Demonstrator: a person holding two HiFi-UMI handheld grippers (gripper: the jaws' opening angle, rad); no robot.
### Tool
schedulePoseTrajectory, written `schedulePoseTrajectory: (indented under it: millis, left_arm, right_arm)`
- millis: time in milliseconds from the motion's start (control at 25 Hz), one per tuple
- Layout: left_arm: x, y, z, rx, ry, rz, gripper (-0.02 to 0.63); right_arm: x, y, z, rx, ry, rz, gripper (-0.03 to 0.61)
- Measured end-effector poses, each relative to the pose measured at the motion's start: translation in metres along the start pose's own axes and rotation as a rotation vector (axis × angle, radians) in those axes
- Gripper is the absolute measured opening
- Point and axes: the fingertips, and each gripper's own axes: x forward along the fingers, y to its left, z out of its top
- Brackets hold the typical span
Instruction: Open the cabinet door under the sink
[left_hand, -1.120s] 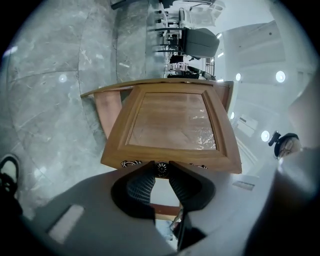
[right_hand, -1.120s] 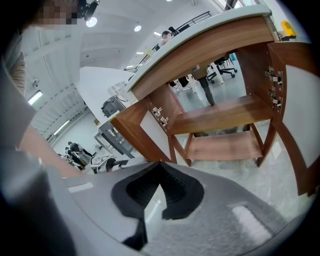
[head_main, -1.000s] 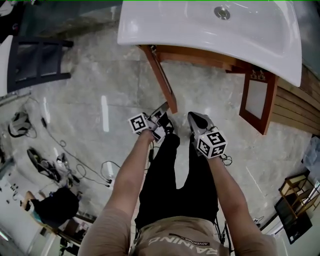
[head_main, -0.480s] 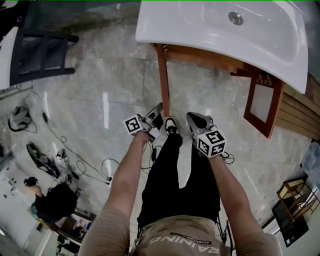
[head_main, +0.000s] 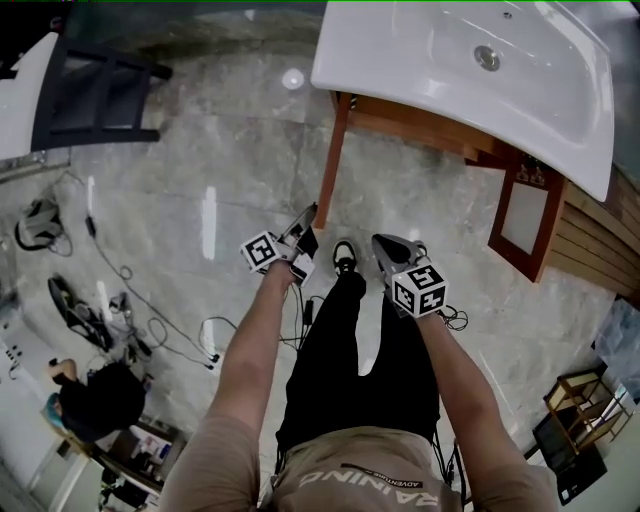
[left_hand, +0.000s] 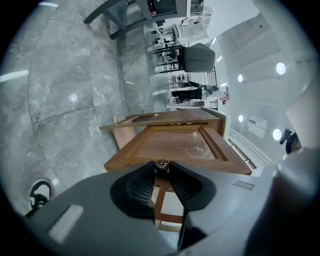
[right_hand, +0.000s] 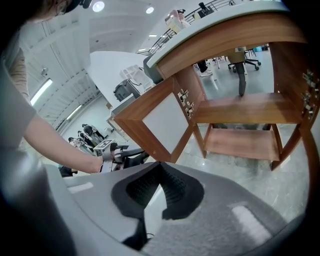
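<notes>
The white sink (head_main: 450, 70) fills the far right of the head view. The wooden cabinet (head_main: 420, 115) stands under it, with grey marble floor (head_main: 200, 150) all round. Both doors stand swung out. The right door (head_main: 525, 220) hangs open at the far right. The left door (head_main: 331, 170) runs from the cabinet's left corner towards the person, seen edge-on as a long strip. The right gripper view shows the opened front and a bare shelf (right_hand: 245, 107) inside, so the task looks close to finished.

What matters for any further swing is the left door's line. Its long axis runs far to near, with the hinge at the far end and the free edge at the near end, right at the left gripper (head_main: 308, 222). That gripper is clamped on the small dark knob (left_hand: 161, 165), which sits pinched at the very tips of the jaws with the door panel straight ahead. More opening would, I judge, mean carrying the knob leftward in an arc round the far hinge, not pulling it straight back.

The left forearm is stretched forward, the gripper roughly level and aimed at the door. The right gripper (right_hand: 160, 167) is just right of the person's shoe (head_main: 343, 255). It is tipped down towards the cabinet, its jaws together on nothing, and it is farther from the knob (it seems to have no part here).
</notes>
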Motion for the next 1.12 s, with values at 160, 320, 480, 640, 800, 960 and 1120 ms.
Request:
schedulePoseTrajectory:
  millis: [160,320,480,640,800,960,1120]
  left_arm:
    - [-0.014,-0.003,-0.009,-0.025,-0.010,0.003,0.015]
    - [-0.034,-0.011,-0.028,-0.033,0.003,0.010,0.014]
    - [-0.058,-0.003,-0.051,0.137,0.104,0.198,0.014]
    - [-0.054,-0.021,-0.098,0.230,0.275,0.250,0.014]
    - [-0.029,-0.058,-0.124,0.359,0.392,0.198,0.014]
    - [-0.013,-0.093,-0.130,0.567,0.418,0.281,0.014]
    - [0.001,-0.134,-0.143,0.684,0.441,0.289,0.014]
  right_arm:
    - [0.001,0.017,0.003,-0.022,0.025,0.020,0.002]
    - [-0.002,0.033,0.008,-0.054,0.045,0.037,0.002]
    - [-0.018,0.039,0.012,-0.085,0.060,0.025,0.002]
    - [-0.043,0.035,0.007,-0.099,0.084,-0.007,0.002]
    - [-0.065,0.027,0.010,-0.121,0.092,-0.048,0.002]
    - [-0.096,0.027,0.015,-0.133,0.084,-0.075,0.002]
    - [-0.131,0.029,0.026,-0.131,0.055,-0.099,0.002]
